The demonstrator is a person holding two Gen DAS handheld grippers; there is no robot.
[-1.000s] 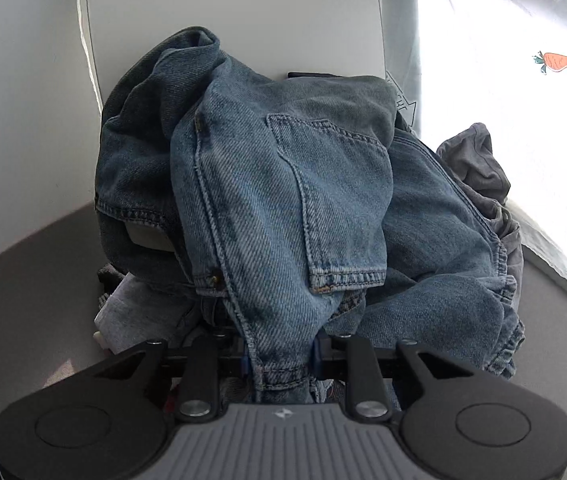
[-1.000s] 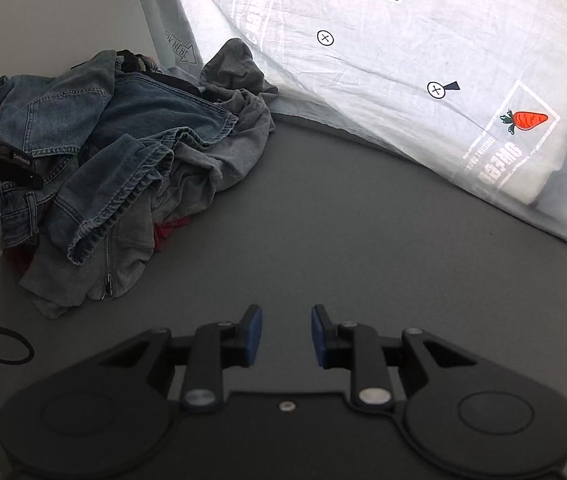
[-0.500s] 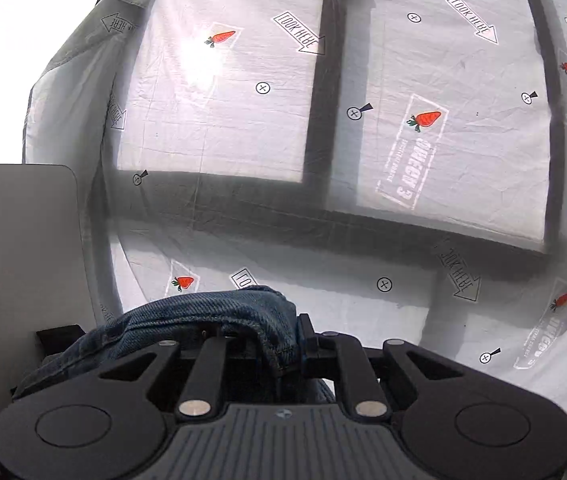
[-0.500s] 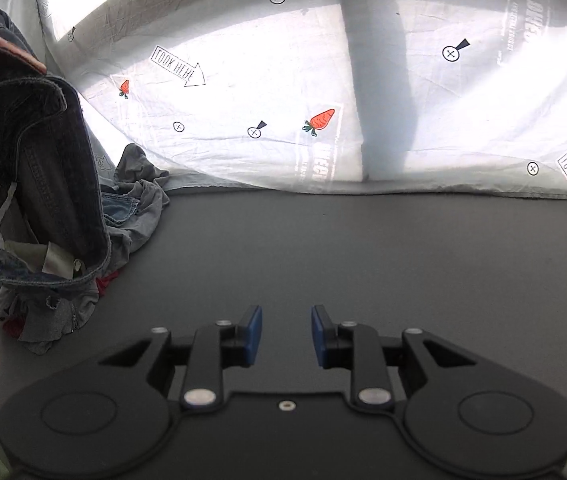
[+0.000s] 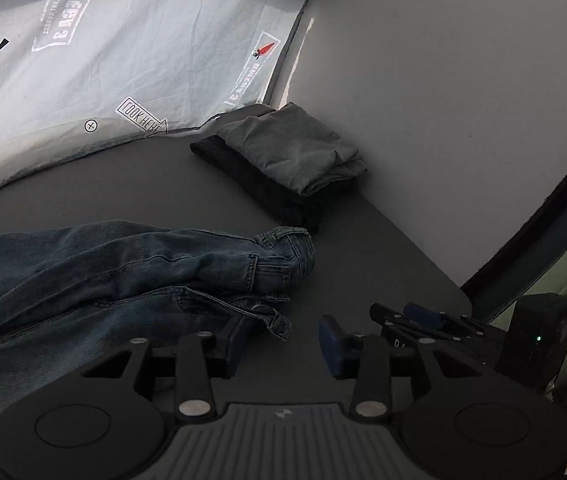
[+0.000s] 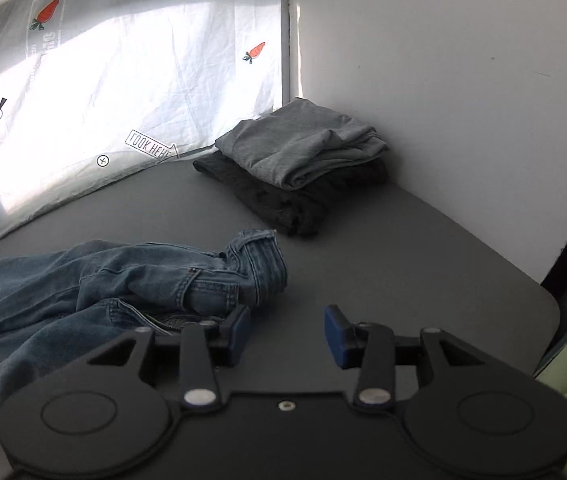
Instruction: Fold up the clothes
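- Now the pair of blue denim jeans (image 5: 131,272) lies rumpled on the dark grey tabletop (image 5: 363,256), spread across the left half of both wrist views.
- Its waistband end, with belt loops and pocket seams showing, bunches toward the middle of the table; the legs run off the left edge of both views, so the long axis lies roughly left to right.
- Open and holding nothing, the left gripper (image 5: 283,346) has blue pads spread wide; its left-hand pad sits just beside the frayed waistband edge, though whether it touches the cloth cannot be told.
- Likewise the right gripper (image 6: 288,334) stands with its fingers wide apart and empty, its left-hand blue pad close against the denim by the fly, the other over bare tabletop.
- In the left wrist view, part of the right gripper shows at the lower right, just beside the left one.
- Beyond the jeans, well apart from both grippers, a folded light grey garment (image 6: 303,144) rests on top of a folded black garment (image 6: 279,200) in the far corner of the table.
- Behind the stack stands a plain white wall (image 6: 463,100); to its left hangs a white printed sheet (image 6: 123,92) with orange carrots and a "LOOK HERE" arrow, lit brightly from behind.
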